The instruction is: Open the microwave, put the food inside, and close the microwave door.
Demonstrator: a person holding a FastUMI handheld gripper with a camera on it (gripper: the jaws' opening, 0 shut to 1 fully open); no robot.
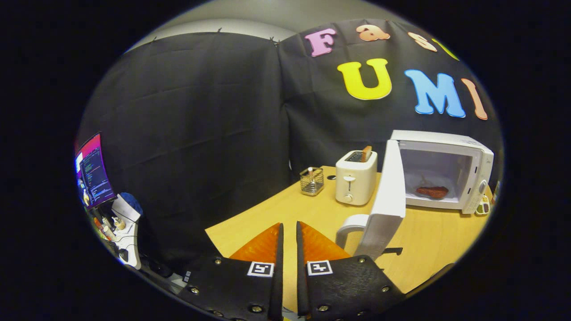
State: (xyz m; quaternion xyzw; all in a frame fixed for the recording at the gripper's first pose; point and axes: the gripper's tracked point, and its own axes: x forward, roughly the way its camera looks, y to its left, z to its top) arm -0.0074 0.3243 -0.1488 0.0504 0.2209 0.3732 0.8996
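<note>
Hovering hand-held gripper (pixel 289 232), fingers nearly closed, empty, above table (pixel 428 236)

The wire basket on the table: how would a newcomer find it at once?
Start at the white microwave, its door swung open, on the wooden table. Just beside it stands a cream toaster; the wire basket sits on the toaster's far side, well beyond the nearly closed, empty tongs. It alone is see-through metal mesh.

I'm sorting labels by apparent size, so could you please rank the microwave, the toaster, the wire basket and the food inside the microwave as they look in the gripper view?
1. microwave, door swung open
2. toaster
3. wire basket and food: alike, unranked

Gripper fingers are nearly shut, holding nothing.
</note>
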